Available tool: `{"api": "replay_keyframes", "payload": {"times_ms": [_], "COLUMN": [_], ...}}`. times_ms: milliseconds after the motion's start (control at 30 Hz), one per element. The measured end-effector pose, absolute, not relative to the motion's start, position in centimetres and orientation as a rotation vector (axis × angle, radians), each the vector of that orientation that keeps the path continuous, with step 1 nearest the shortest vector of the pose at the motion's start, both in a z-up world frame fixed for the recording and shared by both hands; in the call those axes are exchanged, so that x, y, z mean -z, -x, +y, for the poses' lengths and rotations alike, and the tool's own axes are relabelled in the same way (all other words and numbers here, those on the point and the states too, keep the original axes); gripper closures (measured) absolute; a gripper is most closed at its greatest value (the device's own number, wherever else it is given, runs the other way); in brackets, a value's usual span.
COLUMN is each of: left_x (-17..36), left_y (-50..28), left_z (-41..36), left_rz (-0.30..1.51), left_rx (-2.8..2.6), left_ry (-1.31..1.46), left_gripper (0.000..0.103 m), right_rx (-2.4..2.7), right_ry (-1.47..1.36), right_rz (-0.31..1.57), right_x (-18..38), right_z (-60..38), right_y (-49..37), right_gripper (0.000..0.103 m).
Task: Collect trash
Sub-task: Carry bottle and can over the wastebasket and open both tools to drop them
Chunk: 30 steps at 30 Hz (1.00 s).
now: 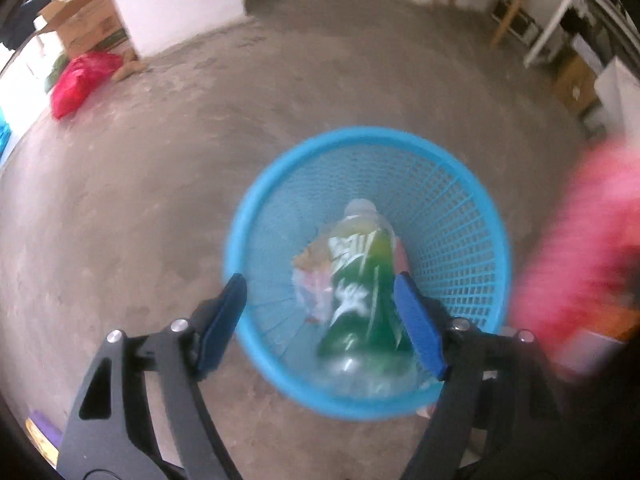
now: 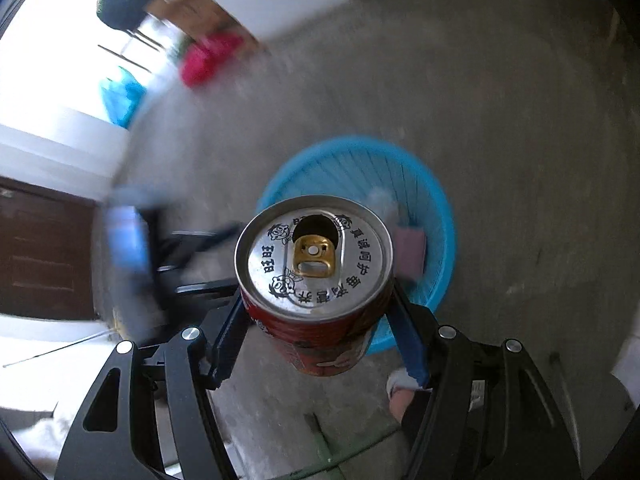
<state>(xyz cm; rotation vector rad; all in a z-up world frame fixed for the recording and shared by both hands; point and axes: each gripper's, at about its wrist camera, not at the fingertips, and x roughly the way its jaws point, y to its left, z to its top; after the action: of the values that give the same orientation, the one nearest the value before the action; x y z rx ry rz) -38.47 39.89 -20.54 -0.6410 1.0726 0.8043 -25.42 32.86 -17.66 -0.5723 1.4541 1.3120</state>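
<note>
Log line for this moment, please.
left claw: open over blue basket, green bottle dropping in | right claw: holding red can

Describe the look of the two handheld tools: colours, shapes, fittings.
Both match. The left tool has two black angular arms with triangular cut-outs, round silver bolt heads at the joints, and flat dark-blue pads lining the finger tips. The right tool is built the same way: black linkage, silver bolts, blue pads. No cables show. A blurred pink sleeve appears in the left wrist view.
</note>
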Motion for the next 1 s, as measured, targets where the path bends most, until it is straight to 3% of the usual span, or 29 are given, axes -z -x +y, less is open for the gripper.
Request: {"api": "replay_keyframes", "payload": {"times_ms": [233,367,500,767,867,1000], "left_x": [16.9,16.2,15.5,14.0,12.7,11.1], "left_y": [42.1,42.0,41.7,40.5,40.0,39.7], "left_z": [37.0,36.2,35.0,31.9,30.0,27.4], "left_rz": [1.023,1.014,1.0,0.983,0.952,0.892], "left_rx": [-0.823,-0.82,-0.824,-0.812,-0.869,-0.947], "left_ry": [0.664,0.679,0.654,0.587,0.507,0.454], "left_gripper": [0.031,0.031,0.031,0.031,0.02,0.015], "right_rx": [-1.091,-1.105,-1.1,-1.152,-1.193,-1.211], "right_ry": [0.764,0.825,0.895,0.836,0.805,0.672], "right_rz": [1.653,1.661,1.508,1.445,1.403,1.368], "right_x": [29.6,30.9,28.7,22.1,18.5,14.1], "right_z": [36.2,36.2,36.0,33.7,31.0,25.9], "right_y": [25.9,26.4,26.3,25.7,26.4,27.5], "right_gripper": [0.037,0.024,0.021,0.021,0.021,0.019]}}
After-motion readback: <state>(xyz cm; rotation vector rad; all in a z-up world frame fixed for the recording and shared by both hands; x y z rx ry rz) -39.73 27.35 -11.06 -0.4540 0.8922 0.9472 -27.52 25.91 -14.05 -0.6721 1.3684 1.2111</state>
